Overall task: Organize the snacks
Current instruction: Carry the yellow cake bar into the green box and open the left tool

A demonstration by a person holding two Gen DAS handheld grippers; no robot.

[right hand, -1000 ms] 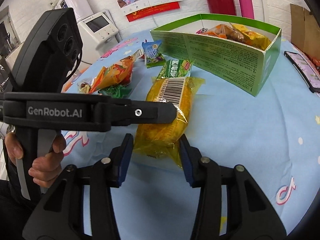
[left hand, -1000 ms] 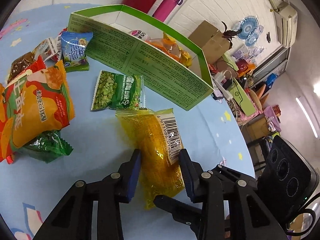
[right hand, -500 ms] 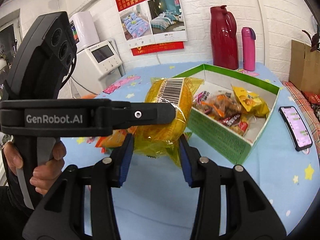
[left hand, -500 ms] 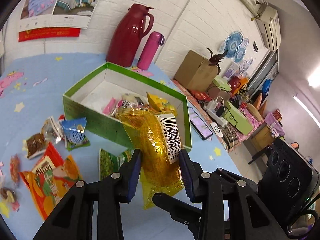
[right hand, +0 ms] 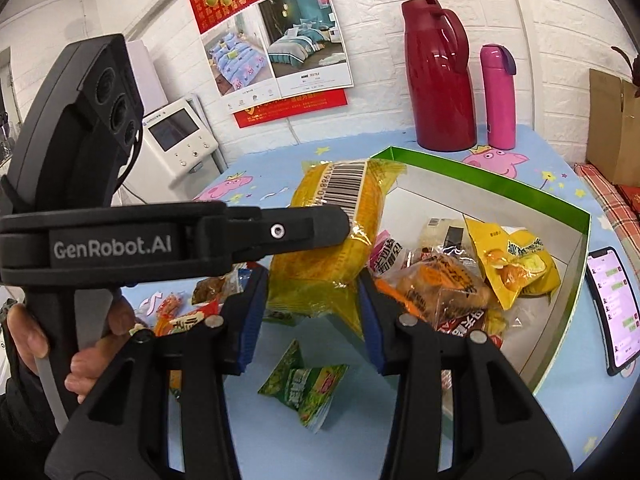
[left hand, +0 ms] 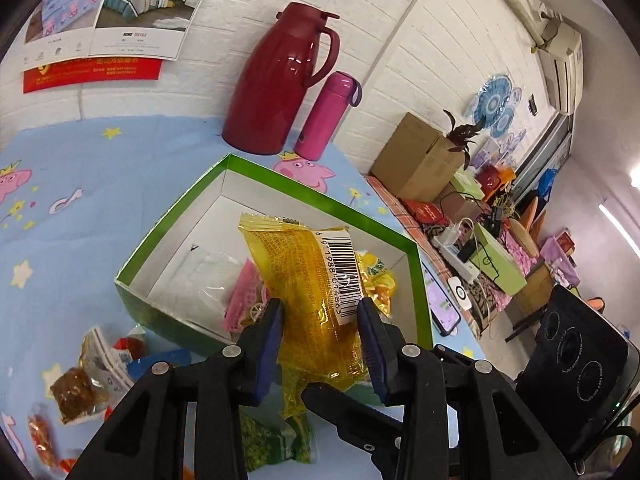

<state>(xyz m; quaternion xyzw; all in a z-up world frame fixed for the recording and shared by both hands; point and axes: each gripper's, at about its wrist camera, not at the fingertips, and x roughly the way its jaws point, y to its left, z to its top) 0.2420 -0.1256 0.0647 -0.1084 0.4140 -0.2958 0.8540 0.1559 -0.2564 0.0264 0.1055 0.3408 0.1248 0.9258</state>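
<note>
Two tools held one yellow pack [left hand: 312, 280] between them, lifted clear of the tabletop [left hand: 60, 240] and hanging over the near edge of the green box [left hand: 172, 219]. We saw the left tool [left hand: 318, 308] closed narrowly on the pack's middle, its blue pads pressed against both sides just below the barcode label. The right tool [right hand: 310, 292] pinched the same pack at its lower end, and in the right wrist view one finger of the left tool crossed in front of the barcode. A hand [right hand: 80, 344] was wrapped around the left tool's handle.

The pack's upper end leaned in over the open box. Inside the box we counted several snacks heaped toward the right side: a pink pack [left hand: 244, 292], a brown-orange pack [right hand: 440, 284] and a yellow bag [right hand: 512, 264]. The left part of the box floor showed white.

On the tabletop just in front of the box lay a green pea pack [right hand: 308, 388], below the raised pack. More loose packs [left hand: 80, 388] were scattered to the left. Behind the box, against the wall, a red jug [left hand: 280, 80] stood beside a pink bottle [left hand: 328, 116]. A phone [right hand: 612, 312] lay on the tabletop just right of the box, its screen lit.
</note>
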